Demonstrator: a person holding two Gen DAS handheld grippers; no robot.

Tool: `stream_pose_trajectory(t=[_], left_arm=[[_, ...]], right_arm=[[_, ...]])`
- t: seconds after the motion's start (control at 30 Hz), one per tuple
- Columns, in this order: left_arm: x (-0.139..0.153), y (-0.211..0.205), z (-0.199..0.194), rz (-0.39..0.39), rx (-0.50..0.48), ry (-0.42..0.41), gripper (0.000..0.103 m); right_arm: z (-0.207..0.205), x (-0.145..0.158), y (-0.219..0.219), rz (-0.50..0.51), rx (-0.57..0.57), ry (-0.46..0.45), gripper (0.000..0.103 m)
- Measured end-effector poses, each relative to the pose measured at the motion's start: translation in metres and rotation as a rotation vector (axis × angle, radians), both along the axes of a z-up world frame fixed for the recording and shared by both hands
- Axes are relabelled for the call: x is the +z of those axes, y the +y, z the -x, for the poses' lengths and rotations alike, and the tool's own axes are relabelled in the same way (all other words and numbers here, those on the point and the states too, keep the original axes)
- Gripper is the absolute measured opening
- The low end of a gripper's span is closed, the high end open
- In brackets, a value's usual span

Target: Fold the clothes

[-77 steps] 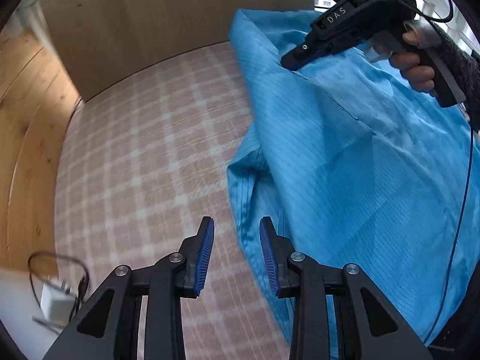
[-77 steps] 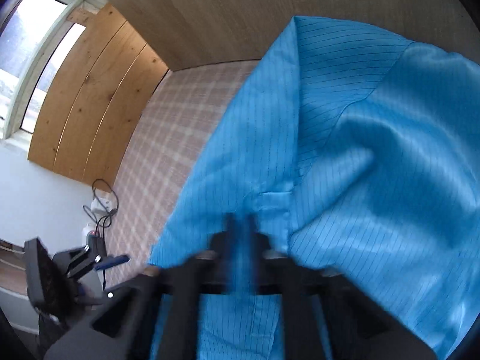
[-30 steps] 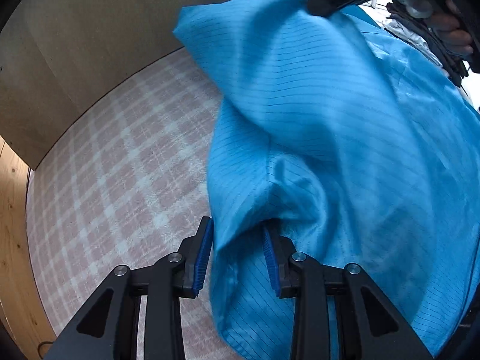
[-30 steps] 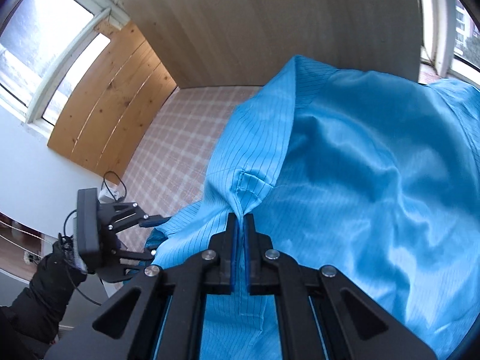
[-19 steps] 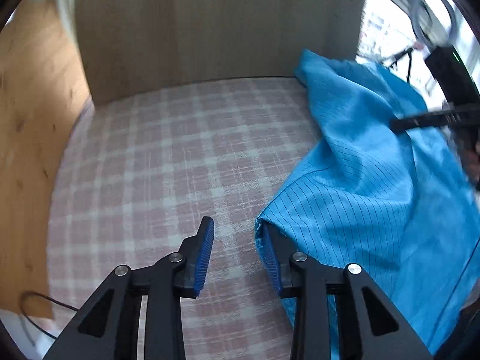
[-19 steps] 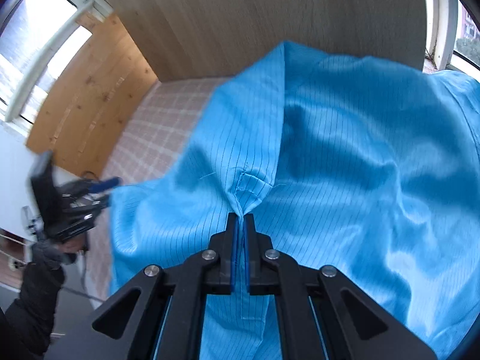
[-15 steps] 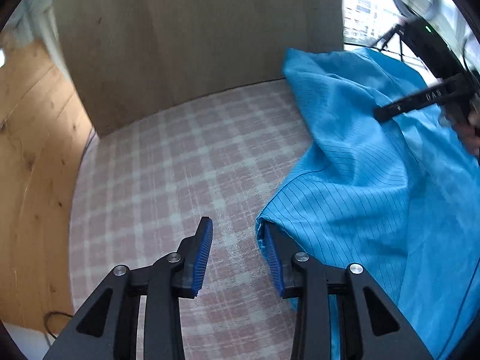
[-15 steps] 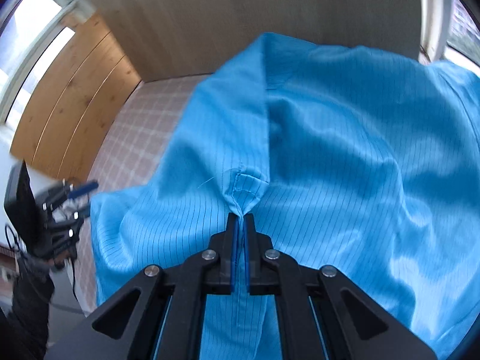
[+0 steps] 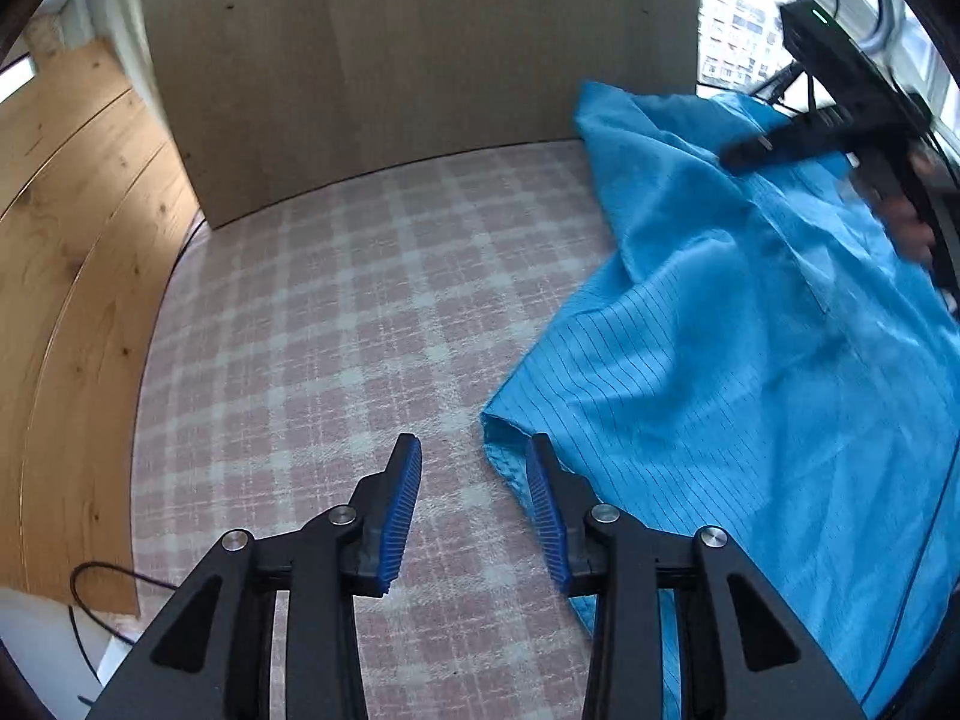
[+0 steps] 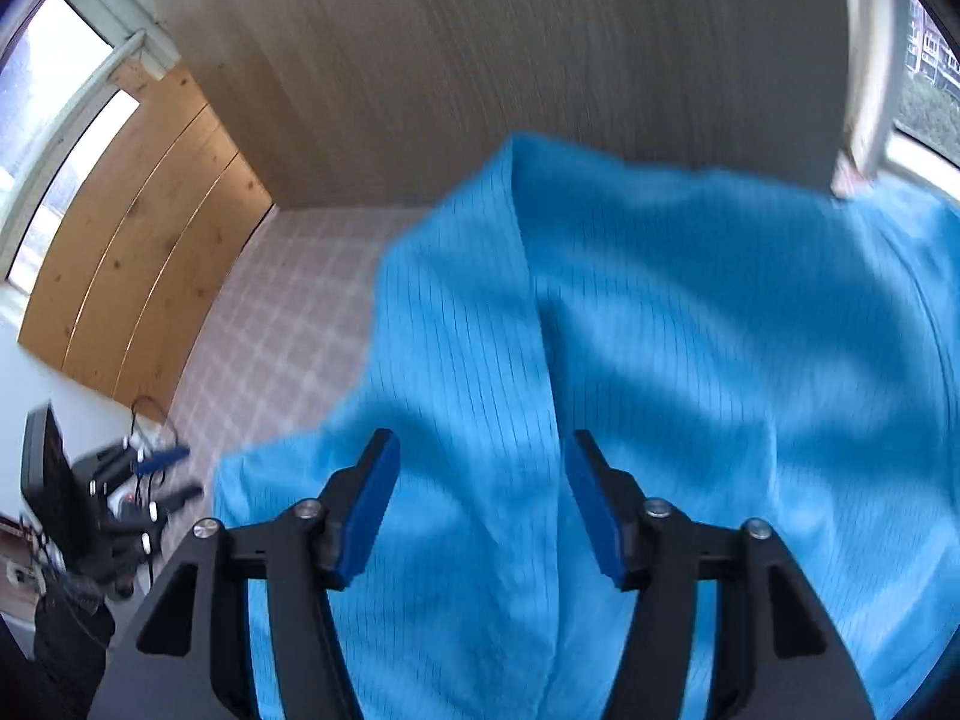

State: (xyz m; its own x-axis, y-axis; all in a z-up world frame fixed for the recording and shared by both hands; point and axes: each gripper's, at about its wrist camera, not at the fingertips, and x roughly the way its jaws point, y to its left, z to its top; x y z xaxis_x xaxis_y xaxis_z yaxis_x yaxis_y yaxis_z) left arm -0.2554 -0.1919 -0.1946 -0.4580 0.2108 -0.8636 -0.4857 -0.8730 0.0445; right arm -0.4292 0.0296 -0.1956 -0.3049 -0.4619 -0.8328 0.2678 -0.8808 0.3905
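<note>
Left gripper [image 9: 474,501] parted about a third of the way, blue ribbed pads facing each other over bare checked pink-and-white bedcover [image 9: 336,324], nothing between them; jaws opened a little further within the last second. Blue pinstriped garment [image 9: 738,360] spread to the right of that gripper, its nearest hemmed corner lying just beside the inner face of the right-hand pad, touching or nearly so, not pinched. Cloth running from there up and away toward the far right, draped in loose folds, reaching a pale wooden panel [image 9: 420,60] at the back. Right gripper [image 10: 480,501] released: jaws just sprung wide from a tight clench, pads now well apart and pressing on nothing. Same garment directly below and ahead of it, a long fold or front edge running up the middle between the two pads, fabric slack and blurred. Seen from the left wrist, right gripper at upper right above the far part of the cloth, a hand [image 9: 909,222] around its grip. Seen from the right wrist, left gripper small at lower left, beside the garment's near corner, a dark sleeve [image 10: 66,636] below it. Orange-toned plank wall [image 9: 66,276] along the left side of the bed.
</note>
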Motion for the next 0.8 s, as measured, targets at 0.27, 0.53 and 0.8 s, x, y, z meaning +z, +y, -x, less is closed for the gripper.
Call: stream_pose_trajectory(t=[0.27, 0.53, 0.8], left_arm=[[-0.006, 0.006, 0.009, -0.094, -0.012, 0.000, 0.000], [-0.004, -0.054, 0.016, -0.124, 0.224, -0.051, 0.001], [0.060, -0.080, -0.121, -0.172, 0.229, 0.006, 0.011]], right_arm=[[0.040, -0.018, -0.033, 0.007, -0.014, -0.053, 0.002], [0.043, 0.003, 0.001, -0.017, -0.153, -0.042, 0.007], [-0.033, 0.060, -0.033, -0.020, 0.184, 0.026, 0.008]])
